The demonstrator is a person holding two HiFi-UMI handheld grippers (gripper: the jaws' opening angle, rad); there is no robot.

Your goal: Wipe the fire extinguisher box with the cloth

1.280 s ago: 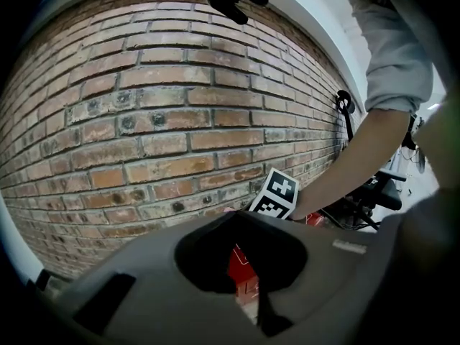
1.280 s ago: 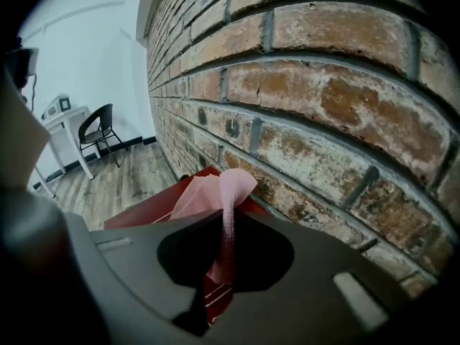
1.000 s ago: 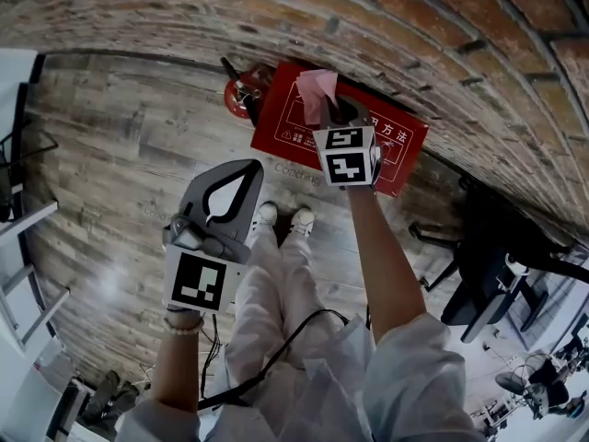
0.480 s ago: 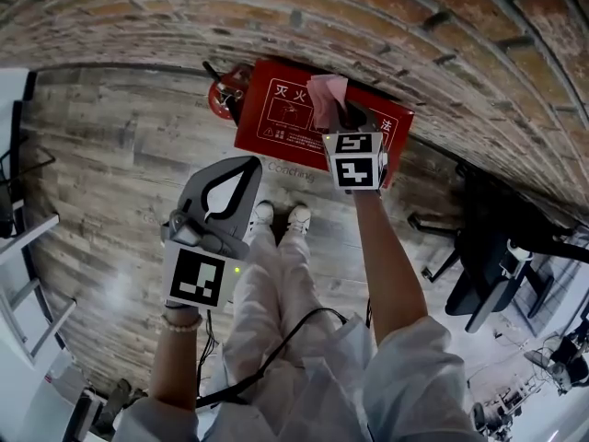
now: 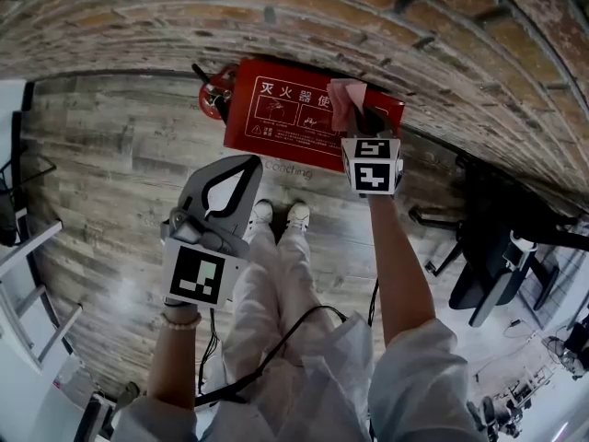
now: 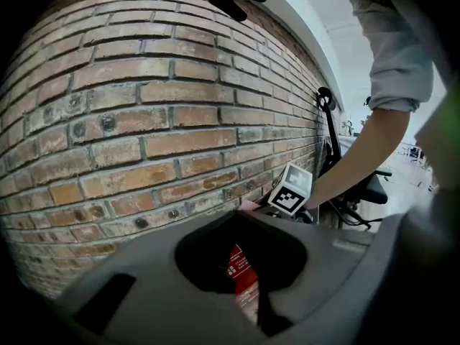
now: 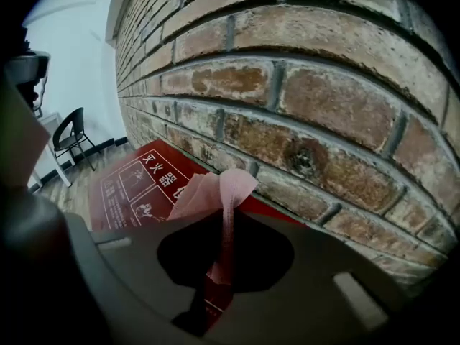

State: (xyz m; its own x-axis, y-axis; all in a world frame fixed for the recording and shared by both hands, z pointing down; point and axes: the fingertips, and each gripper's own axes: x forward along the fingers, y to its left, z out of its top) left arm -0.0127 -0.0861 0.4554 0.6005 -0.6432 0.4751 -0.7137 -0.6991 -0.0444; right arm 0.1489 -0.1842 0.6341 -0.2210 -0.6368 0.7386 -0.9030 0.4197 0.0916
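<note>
The red fire extinguisher box (image 5: 290,118) with white print stands on the wooden floor against the brick wall (image 5: 442,35). My right gripper (image 5: 357,116) is shut on a pink cloth (image 5: 345,101) and holds it on the box's top near its right end. In the right gripper view the cloth (image 7: 215,189) hangs pinched between the jaws, with the box (image 7: 133,185) to the left below it. My left gripper (image 5: 241,171) is shut with nothing in it and hovers over the floor in front of the box. In the left gripper view a strip of the box (image 6: 242,275) shows behind the jaws.
A red fire extinguisher (image 5: 212,95) stands at the box's left end. A black office chair (image 5: 502,265) is to the right and a white shelf frame (image 5: 23,247) to the left. The person's white shoes (image 5: 281,215) are just before the box. Another black chair (image 7: 72,139) stands further along the wall.
My right gripper has slid the pink cloth rightward along the box's top, from near the middle toward the right end. The left gripper has stayed in place.
</note>
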